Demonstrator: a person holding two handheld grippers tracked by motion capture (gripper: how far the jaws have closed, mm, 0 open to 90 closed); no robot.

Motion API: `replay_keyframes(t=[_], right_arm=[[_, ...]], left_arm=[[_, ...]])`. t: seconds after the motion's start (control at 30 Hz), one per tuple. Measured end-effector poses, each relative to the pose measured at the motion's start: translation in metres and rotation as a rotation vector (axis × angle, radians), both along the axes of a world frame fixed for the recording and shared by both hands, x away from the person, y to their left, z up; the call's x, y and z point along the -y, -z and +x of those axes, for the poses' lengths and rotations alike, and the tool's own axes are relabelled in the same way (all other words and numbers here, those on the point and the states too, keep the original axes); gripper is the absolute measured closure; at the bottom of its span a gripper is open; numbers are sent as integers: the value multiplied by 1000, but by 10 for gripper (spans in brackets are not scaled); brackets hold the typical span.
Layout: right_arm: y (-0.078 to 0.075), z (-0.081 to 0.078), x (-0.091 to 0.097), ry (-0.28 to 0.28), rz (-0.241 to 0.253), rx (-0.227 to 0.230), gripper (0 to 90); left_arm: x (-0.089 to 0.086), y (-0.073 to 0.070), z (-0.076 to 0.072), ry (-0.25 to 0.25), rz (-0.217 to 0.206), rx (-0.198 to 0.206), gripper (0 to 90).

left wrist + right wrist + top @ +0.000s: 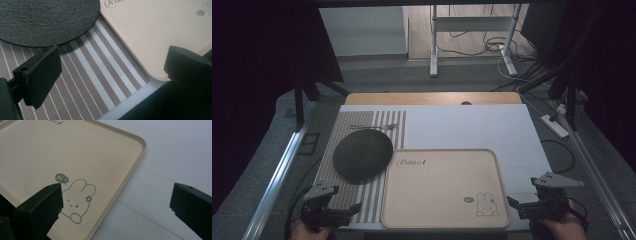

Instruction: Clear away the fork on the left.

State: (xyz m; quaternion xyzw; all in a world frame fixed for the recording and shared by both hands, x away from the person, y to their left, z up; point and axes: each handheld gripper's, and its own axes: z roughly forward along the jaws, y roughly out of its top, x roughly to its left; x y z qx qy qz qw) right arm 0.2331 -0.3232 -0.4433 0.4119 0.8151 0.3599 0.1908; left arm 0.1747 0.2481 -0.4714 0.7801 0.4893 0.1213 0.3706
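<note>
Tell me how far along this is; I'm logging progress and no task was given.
Laid out already: a beige tray, bare, beside a dark round plate on a striped placemat, with a fork beyond the plate. In hand: nothing; the left gripper and right gripper sit open at the near edge, touching nothing. What remains can't be told; nothing looks started.

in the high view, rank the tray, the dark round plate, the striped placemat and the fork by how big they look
1. Tray, largest.
2. Striped placemat, partly covered by the plate and tray, so possibly as large as the tray.
3. Dark round plate.
4. Fork, by far the smallest.
</note>
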Motion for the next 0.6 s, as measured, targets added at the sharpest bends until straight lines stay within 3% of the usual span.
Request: replay_keyframes(t=[0.17,0.37,0.6], right_arm=[[0,0,-1,0,-5,-4,0],[0,0,-1,-1,-7,-4,0],[0,0,-1,-1,-5,-6,0]], left_arm=[[1,0,4,10,-30,21,0],[4,0,7,17,-8,40,0],[1,1,11,8,-31,27,0]])
